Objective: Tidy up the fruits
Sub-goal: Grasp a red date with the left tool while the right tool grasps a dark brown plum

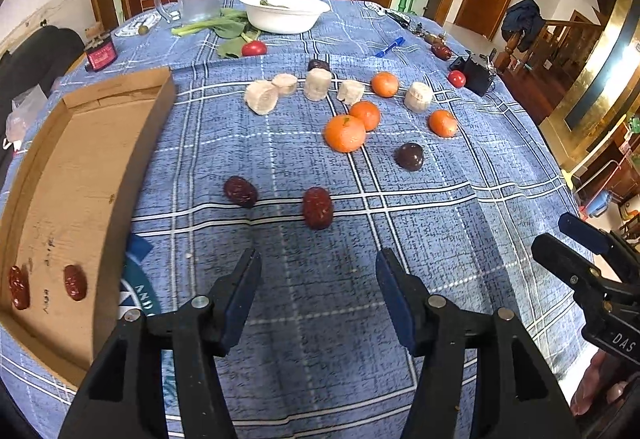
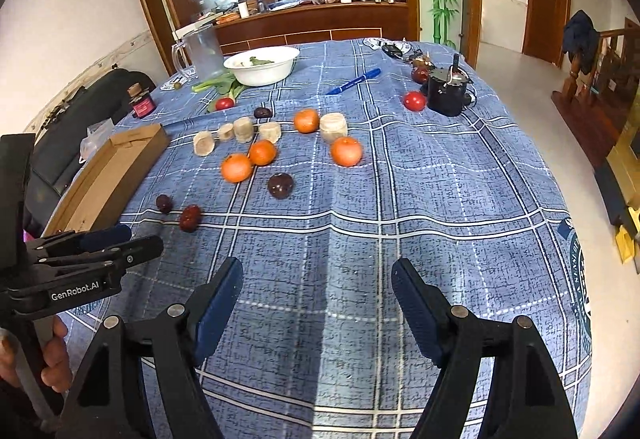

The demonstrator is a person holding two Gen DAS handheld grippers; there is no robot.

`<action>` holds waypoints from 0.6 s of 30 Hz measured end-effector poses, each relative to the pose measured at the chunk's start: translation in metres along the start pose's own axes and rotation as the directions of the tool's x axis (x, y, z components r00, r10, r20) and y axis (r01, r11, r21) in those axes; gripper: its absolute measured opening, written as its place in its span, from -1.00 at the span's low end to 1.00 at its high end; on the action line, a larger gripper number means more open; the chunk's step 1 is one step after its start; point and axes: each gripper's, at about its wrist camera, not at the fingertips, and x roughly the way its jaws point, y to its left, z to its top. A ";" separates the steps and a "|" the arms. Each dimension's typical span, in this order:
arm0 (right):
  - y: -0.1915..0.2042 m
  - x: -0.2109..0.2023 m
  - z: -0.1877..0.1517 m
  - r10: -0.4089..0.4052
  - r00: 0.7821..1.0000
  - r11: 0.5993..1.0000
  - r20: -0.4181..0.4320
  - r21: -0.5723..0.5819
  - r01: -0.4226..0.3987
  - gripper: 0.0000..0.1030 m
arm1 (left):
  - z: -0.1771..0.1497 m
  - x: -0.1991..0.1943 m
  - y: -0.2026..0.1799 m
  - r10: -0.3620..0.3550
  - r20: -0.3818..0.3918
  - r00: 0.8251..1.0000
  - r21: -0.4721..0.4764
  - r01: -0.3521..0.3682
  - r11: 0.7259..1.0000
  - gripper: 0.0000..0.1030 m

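- The left gripper [image 1: 318,267] is pointing down over the checked cloth [image 1: 440,223], jaws apart, gripping nothing.
- The right gripper [image 2: 316,279] is hovering likewise, jaws apart.
- Wrinkled dates [image 1: 318,207] are lying just ahead; two are sitting in the cardboard tray [image 1: 72,175].

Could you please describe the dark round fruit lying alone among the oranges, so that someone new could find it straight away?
Start at the blue checked tablecloth and find the cluster of oranges near its middle. Just in front of them, toward the camera, sits the dark plum. It is round, smooth and nearly black, unlike the bright largest orange beside it and the wrinkled, oblong red dates nearer still.
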 end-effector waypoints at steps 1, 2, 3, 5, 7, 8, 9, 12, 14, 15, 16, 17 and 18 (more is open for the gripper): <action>-0.002 0.001 0.001 0.001 1.000 1.000 -0.001 -0.001 -0.001 0.56 | 0.001 0.002 -0.001 -0.001 -0.004 1.000 -0.005 0.001 1.000 0.13; -0.003 0.004 0.002 0.005 1.000 1.000 -0.005 0.000 -0.005 0.56 | 0.002 0.005 -0.002 -0.002 -0.006 1.000 -0.011 0.002 1.000 0.13; -0.004 0.005 0.004 0.009 1.000 1.000 -0.007 0.001 -0.009 0.56 | 0.003 0.007 -0.002 -0.002 -0.010 1.000 -0.018 0.002 1.000 0.13; -0.005 0.009 0.006 0.016 1.000 1.000 -0.011 0.004 -0.016 0.56 | 0.006 0.012 -0.003 -0.004 -0.016 1.000 -0.029 0.004 1.000 0.13; -0.006 0.013 0.007 0.026 1.000 1.000 -0.015 0.005 -0.026 0.56 | 0.009 0.017 -0.003 -0.009 -0.022 1.000 -0.043 0.008 0.999 0.13; -0.007 0.015 0.008 0.032 0.999 0.999 -0.020 0.004 -0.032 0.56 | 0.010 0.020 -0.002 -0.010 -0.025 1.000 -0.050 0.009 0.999 0.13; -0.006 0.017 0.009 0.036 0.999 0.999 -0.023 0.002 -0.036 0.56 | 0.012 0.023 -0.002 -0.010 -0.028 1.000 -0.057 0.008 0.998 0.13; -0.007 0.022 0.010 0.048 0.998 0.999 -0.028 -0.002 -0.048 0.56 | 0.016 0.032 -0.002 0.002 -0.037 0.999 -0.067 -0.005 0.998 0.13; -0.007 0.025 0.012 0.051 0.998 0.999 -0.031 -0.009 -0.052 0.56 | 0.019 0.042 -0.001 -0.003 -0.058 0.998 -0.082 -0.002 0.997 0.12; -0.007 0.026 0.013 0.052 0.998 0.999 -0.030 -0.012 -0.052 0.56 | 0.020 0.045 0.000 0.000 -0.062 0.998 -0.089 -0.006 0.996 0.07; -0.008 0.027 0.014 0.052 0.998 0.999 -0.030 -0.013 -0.052 0.56 | 0.021 0.049 0.000 0.000 -0.066 0.998 -0.095 -0.006 0.995 0.01; -0.008 0.029 0.016 0.057 0.998 0.998 -0.032 -0.015 -0.057 0.56 | 0.022 0.053 0.001 0.002 -0.074 0.997 -0.097 -0.009 0.995 -0.11; -0.008 0.031 0.018 0.060 0.998 0.998 -0.033 -0.017 -0.061 0.56 | 0.023 0.053 0.000 0.013 -0.061 0.998 -0.091 -0.019 0.996 -0.20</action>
